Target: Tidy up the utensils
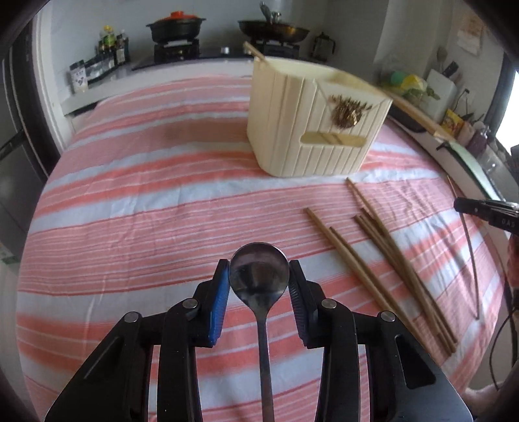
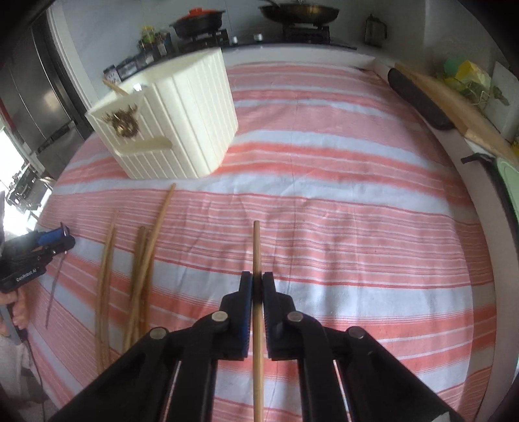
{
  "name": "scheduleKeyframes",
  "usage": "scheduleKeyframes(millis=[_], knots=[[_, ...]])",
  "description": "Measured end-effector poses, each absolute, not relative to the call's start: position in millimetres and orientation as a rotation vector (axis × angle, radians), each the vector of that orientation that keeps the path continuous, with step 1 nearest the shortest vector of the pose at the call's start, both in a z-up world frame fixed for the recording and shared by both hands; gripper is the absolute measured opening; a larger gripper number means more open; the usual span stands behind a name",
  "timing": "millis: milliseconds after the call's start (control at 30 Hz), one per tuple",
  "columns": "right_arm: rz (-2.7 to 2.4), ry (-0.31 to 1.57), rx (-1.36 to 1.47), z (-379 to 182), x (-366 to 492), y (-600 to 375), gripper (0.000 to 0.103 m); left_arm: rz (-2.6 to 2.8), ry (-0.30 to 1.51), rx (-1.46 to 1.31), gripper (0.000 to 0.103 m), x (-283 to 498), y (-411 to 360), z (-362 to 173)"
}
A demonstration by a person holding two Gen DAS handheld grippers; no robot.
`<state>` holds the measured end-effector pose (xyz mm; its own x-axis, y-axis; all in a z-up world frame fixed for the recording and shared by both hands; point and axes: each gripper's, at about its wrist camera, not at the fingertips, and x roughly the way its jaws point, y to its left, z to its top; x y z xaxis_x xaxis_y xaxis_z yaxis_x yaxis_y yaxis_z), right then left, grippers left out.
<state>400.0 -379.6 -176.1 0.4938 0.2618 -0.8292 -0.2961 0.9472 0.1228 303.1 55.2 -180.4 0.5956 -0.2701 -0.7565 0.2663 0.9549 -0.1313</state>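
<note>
While both grippers sit above the striped cloth point(image 1: 146, 201), each one has a utensil. Left gripper point(image 1: 259, 276) is partly closed, pads pressed on either side of the bowl of a metal spoon point(image 1: 259, 274); spoon handle runs back between the fingers toward the camera. Right gripper point(image 2: 258, 285) is closed almost fully on a single wooden chopstick point(image 2: 257, 246), gripped partway along, tip pointing to the far side, rest of the stick running back under the gripper.

Loose chopsticks point(image 1: 373, 259) lie on the cloth between the two grippers, roughly parallel, a few overlapping, right of the spoon. One more thin stick point(image 1: 470, 253) lies apart, near the cloth's right edge.

Cream ribbed utensil holder point(image 1: 311, 123) stands upright at the far side of the cloth, gold emblem on its front, slot below it, one chopstick point(image 1: 254, 52) already sticking out of its top at the far left corner.

Beyond the cloth: stove with a black pot with red lid point(image 1: 176, 24) and a wok point(image 1: 275, 31), bottles point(image 1: 110, 45) far left.
</note>
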Motion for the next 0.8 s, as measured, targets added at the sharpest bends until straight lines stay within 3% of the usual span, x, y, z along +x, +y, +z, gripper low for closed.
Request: scheduleKeyframes(millis=[233,400,567,800], knots=[[0.395,0.754,-0.058,-95,332,-385,0.006,-0.343,0.67,-0.084,0.036,241,73,-109],[0.396,0.658,-0.054,-67,320,-385,0.006,-0.367,0.6,-0.156,0.036,230,89,-75],[0.38,0.568,-0.054,-44,337,-381,0.006,-0.425,0.549,-0.204,0.036,250,93,-27],[0.4,0.396,-0.029,36,401,-357,0.006,-0.41,0.37,-0.213,0.036,316,81,62]])
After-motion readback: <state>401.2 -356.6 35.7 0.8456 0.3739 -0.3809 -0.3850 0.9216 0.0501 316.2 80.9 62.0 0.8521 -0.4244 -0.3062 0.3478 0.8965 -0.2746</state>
